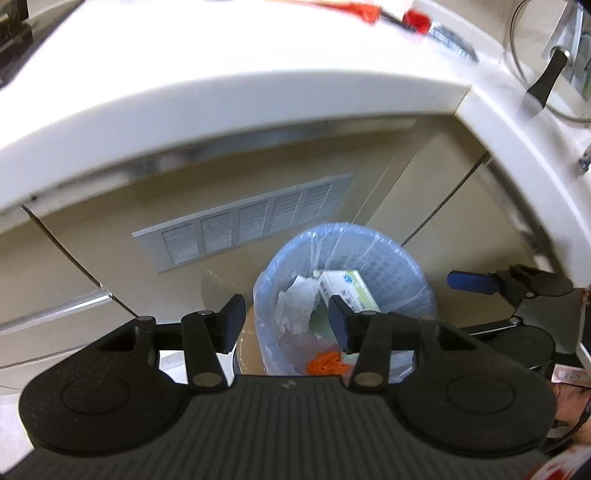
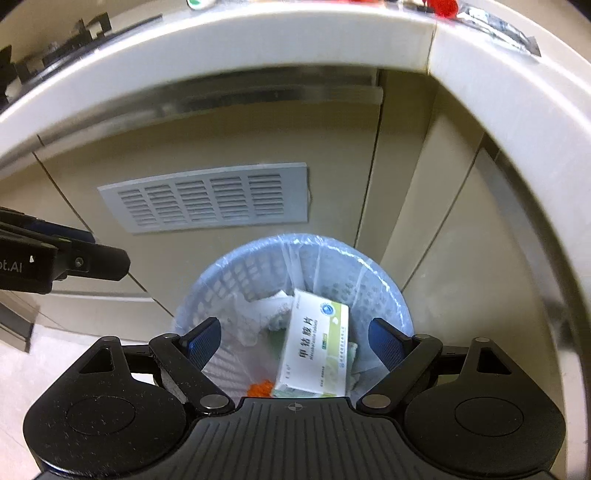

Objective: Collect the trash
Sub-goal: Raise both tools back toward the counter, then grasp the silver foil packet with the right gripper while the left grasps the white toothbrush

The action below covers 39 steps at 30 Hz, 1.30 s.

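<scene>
A light blue waste basket (image 1: 388, 258) (image 2: 240, 273) lined with a clear bag stands on the floor by the cabinets. In it lie a white and green medicine box (image 1: 349, 290) (image 2: 317, 354), crumpled white paper (image 1: 295, 306) (image 2: 258, 314) and orange scraps (image 1: 327, 362) (image 2: 260, 389). My right gripper (image 2: 295, 332) hovers over the basket, open, and the box lies below the gap, clear of the pads. My left gripper (image 1: 286, 314) hangs open beside it, also above the basket, holding nothing. Each view catches the other gripper at its edge.
A white countertop edge (image 1: 221, 110) (image 2: 221, 48) curves overhead, above beige cabinet doors with a grey vent grille (image 1: 240, 221) (image 2: 207, 199). On the counter lie red items (image 1: 415, 18), a foil packet (image 2: 495, 29) and a glass lid (image 1: 546, 66). A stove (image 2: 55, 48) sits far left.
</scene>
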{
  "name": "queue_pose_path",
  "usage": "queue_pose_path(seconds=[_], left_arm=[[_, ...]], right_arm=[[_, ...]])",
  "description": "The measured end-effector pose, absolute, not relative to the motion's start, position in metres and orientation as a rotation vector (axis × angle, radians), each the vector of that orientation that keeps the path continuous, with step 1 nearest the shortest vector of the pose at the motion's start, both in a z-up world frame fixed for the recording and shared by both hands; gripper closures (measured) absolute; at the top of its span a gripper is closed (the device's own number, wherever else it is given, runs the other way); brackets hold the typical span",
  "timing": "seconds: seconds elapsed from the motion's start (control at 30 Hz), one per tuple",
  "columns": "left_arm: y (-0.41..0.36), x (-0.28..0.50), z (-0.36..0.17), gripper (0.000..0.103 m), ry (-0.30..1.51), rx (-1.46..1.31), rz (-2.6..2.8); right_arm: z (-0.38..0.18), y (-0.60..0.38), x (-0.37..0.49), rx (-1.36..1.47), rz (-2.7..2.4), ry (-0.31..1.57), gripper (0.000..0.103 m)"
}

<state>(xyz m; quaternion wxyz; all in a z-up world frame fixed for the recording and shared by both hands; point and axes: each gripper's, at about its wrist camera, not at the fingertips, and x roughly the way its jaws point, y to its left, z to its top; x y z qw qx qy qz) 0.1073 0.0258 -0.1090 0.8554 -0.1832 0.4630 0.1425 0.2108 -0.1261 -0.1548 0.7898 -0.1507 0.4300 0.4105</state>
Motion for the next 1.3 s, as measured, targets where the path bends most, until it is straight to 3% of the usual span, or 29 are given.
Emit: queue_pose_path(seconds=[0.6, 1.03, 1.3], left_arm=[[0.031, 0.11, -0.003, 0.058, 0.712, -0.294, 0.28], [0.05, 0.163, 0.027, 0.058, 0.669, -0.137, 0.2], [0.063, 0.22, 0.028, 0.057, 0.707, -0.06, 0.211]], right_arm=[[-0.02, -0.149, 0.205, -0.199, 0.875, 0.614, 0.016], [0.01, -0.186, 0.274, -0.191, 0.707, 0.554, 0.016], [0.013, -0.181, 0.361, -0.355, 0.789, 0.536, 0.016]])
